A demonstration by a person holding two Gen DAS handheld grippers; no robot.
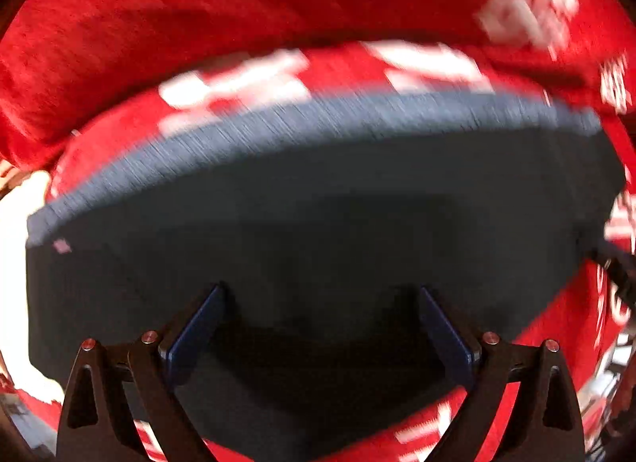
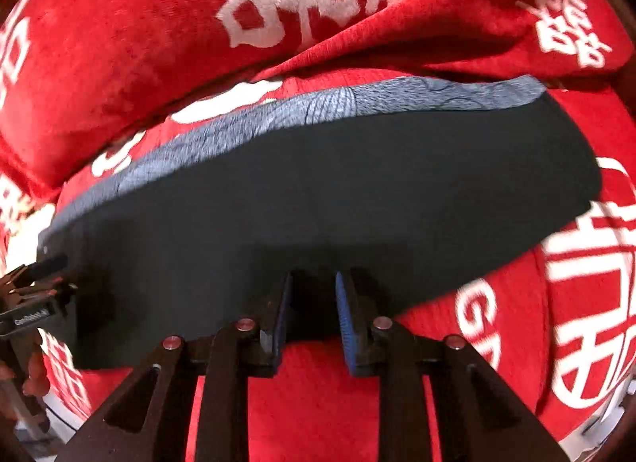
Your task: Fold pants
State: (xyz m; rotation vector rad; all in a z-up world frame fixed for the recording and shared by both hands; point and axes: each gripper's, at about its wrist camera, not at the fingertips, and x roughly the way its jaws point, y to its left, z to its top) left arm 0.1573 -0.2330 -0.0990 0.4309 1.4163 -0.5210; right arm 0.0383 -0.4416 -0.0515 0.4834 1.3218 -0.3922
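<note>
Left gripper (image 1: pixel 322 303) jaws wide, right gripper (image 2: pixel 314 283) jaws narrowly apart, pants (image 2: pixel 318 192), unreadable-lettered blanket (image 2: pixel 318 382).

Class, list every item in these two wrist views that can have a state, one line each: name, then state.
pants: dark, lying flat on the cloth, lighter blue band along the far edge.
red cloth: spread beneath the pants, bunched into a ridge behind them.
left gripper: jaws wide open over the pants, holding nothing.
right gripper: jaws narrowly apart at the pants' near edge; grip unclear.
</note>
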